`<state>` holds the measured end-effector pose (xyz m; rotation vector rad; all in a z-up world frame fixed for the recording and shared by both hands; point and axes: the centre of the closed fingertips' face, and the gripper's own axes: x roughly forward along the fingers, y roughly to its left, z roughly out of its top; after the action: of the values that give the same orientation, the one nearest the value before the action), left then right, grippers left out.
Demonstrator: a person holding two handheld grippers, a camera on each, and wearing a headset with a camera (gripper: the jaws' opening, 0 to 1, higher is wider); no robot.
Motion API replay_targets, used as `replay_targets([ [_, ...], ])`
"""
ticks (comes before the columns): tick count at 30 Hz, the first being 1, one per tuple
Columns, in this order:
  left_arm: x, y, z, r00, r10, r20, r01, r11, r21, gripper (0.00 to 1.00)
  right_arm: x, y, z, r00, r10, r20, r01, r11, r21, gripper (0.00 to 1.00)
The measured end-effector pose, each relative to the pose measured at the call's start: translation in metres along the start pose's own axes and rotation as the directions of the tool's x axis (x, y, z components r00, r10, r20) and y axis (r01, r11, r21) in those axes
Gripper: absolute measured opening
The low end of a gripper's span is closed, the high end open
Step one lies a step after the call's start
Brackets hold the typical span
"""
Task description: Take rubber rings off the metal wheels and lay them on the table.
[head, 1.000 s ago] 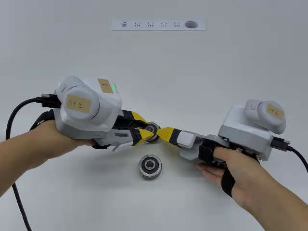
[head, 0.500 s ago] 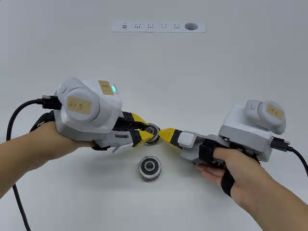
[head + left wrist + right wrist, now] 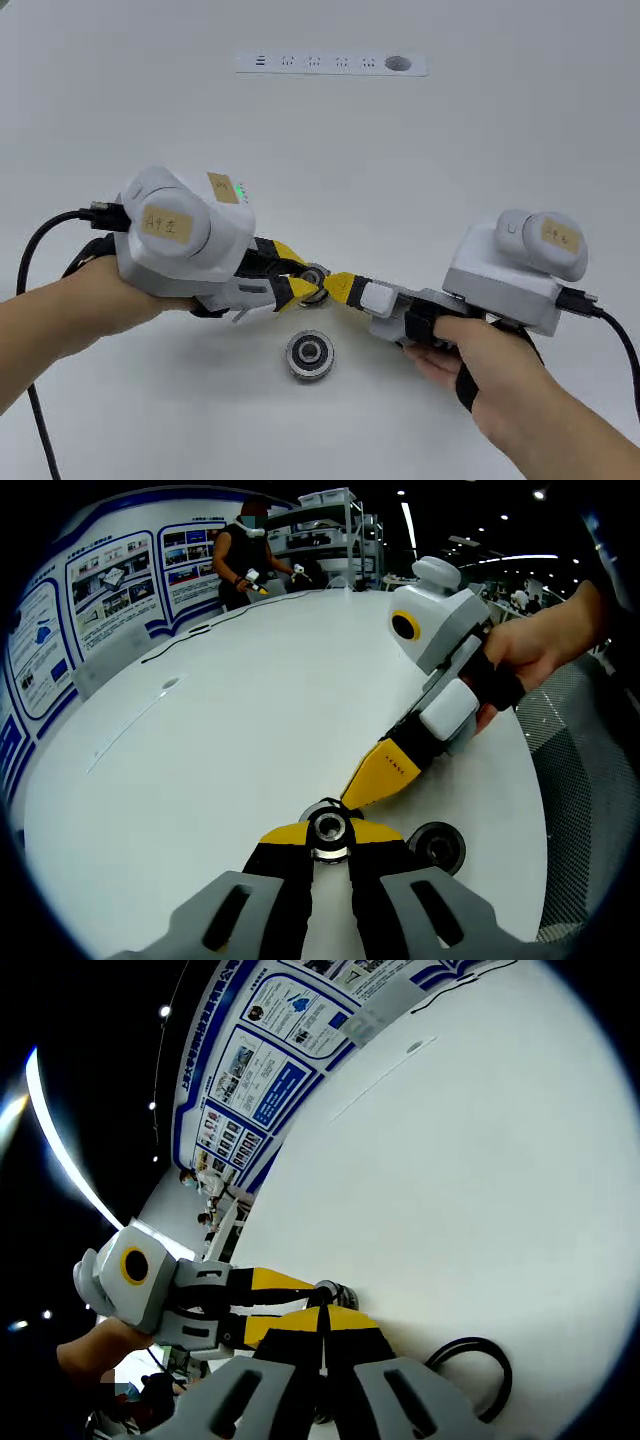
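I work in what looks to me like a laboratory or a demonstration hall of a technical company, surely not a home. My table (image 3: 450,150) is very large and plain white, and a long white power strip (image 3: 330,63) lies flat on its surface. Along the wall there is a row of blue-framed information posters (image 3: 120,580), with small pictures and text that I cannot read. Metal shelves (image 3: 335,520) with pale storage boxes stand at the far side, and strip lights (image 3: 408,525) run across a dark ceiling. Another person (image 3: 243,550) stands at the far edge of the same table, holding something small in the hands.
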<state>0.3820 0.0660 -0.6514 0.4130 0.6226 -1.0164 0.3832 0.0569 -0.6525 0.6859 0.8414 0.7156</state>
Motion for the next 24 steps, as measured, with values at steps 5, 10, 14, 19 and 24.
replay_targets([
  [5, -0.0001, 0.0000, 0.0001, 1.0000, 0.001, 0.000, -0.001, 1.000, 0.001, 0.13, 0.0020, -0.0012, -0.0005, 0.9999, -0.004, -0.010, 0.003, 1.000, -0.026, 0.01],
  [10, -0.0002, 0.0000, 0.0003, 1.0000, 0.004, 0.000, -0.004, 1.000, 0.000, 0.13, 0.0025, -0.0006, -0.0006, 0.9999, -0.007, -0.011, 0.006, 0.998, -0.061, 0.01],
  [14, -0.0002, 0.0003, 0.0002, 1.0000, 0.004, -0.001, -0.004, 1.000, 0.002, 0.13, 0.0019, 0.0001, -0.0008, 0.9999, -0.006, -0.010, 0.006, 0.998, -0.067, 0.01],
  [19, -0.0002, 0.0002, 0.0002, 1.0000, 0.004, 0.000, -0.004, 1.000, 0.002, 0.13, 0.0032, 0.0030, -0.0009, 1.0000, -0.003, -0.007, 0.002, 0.997, -0.078, 0.01],
  [24, -0.0004, 0.0005, -0.0003, 1.0000, 0.005, 0.003, -0.005, 1.000, -0.001, 0.13, 0.0052, 0.0071, -0.0008, 0.9998, 0.007, -0.016, -0.008, 0.997, -0.081, 0.01],
])
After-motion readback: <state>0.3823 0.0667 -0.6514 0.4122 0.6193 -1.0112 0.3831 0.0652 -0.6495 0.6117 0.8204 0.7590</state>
